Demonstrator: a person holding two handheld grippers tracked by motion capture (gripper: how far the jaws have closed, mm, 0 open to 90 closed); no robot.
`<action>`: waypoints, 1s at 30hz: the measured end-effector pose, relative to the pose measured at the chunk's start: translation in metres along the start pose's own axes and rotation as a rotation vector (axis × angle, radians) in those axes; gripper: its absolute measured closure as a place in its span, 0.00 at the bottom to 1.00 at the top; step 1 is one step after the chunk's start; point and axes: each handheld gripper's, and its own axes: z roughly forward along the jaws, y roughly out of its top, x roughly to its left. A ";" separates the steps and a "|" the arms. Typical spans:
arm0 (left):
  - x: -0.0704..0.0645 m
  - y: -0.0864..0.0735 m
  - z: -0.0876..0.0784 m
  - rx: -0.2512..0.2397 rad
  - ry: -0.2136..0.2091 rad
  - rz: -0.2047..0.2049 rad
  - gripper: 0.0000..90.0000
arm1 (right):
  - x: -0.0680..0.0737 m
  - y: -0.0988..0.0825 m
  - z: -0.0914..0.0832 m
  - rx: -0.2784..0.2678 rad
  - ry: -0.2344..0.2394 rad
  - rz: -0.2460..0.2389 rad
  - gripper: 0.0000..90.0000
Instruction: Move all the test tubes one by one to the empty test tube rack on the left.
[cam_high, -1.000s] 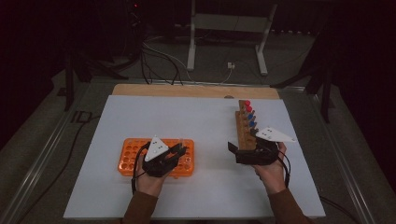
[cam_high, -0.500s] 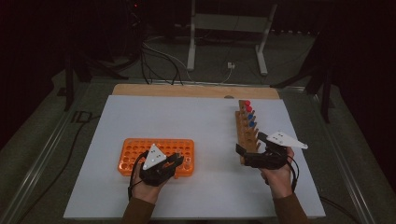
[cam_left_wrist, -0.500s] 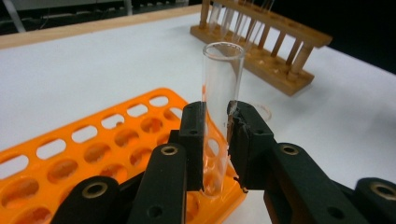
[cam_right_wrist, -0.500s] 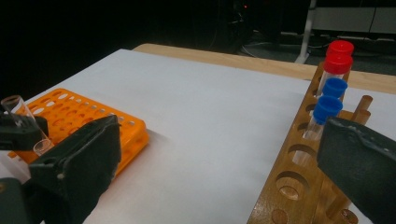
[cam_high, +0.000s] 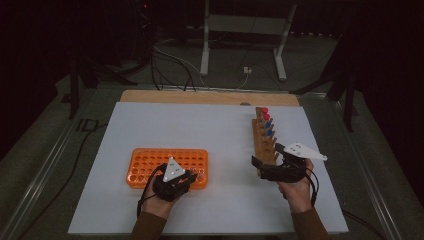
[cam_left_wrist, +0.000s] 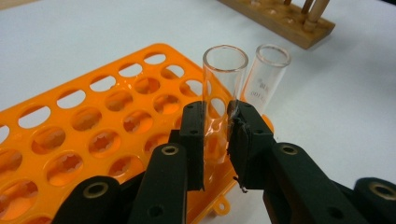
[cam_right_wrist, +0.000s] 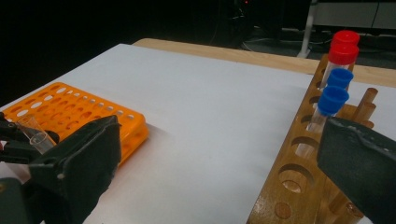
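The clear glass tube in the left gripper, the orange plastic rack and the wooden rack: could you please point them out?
clear glass tube (cam_left_wrist: 219, 88), left gripper view, upper wall.
orange plastic rack (cam_high: 150, 165), high view, top face.
wooden rack (cam_right_wrist: 285, 182), right gripper view, near end.

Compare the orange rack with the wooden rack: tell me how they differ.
The orange rack is a low plastic grid with many small holes; the wooden rack is a long narrow block with one row of larger holes. The orange rack holds two uncapped clear tubes, one clamped by the left hand-held gripper; the wooden rack holds red- and blue-capped tubes. Both rest on the white table.
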 end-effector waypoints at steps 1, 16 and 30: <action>0.000 0.000 0.000 0.002 0.000 0.001 0.85 | 0.000 0.000 0.001 0.001 0.001 -0.002 0.00; -0.001 -0.003 0.003 0.015 -0.001 0.018 0.77 | 0.001 -0.003 0.004 0.018 0.010 -0.011 0.00; 0.021 -0.005 -0.025 -0.145 -0.118 -0.050 0.59 | -0.007 -0.002 0.004 0.022 -0.020 -0.015 0.00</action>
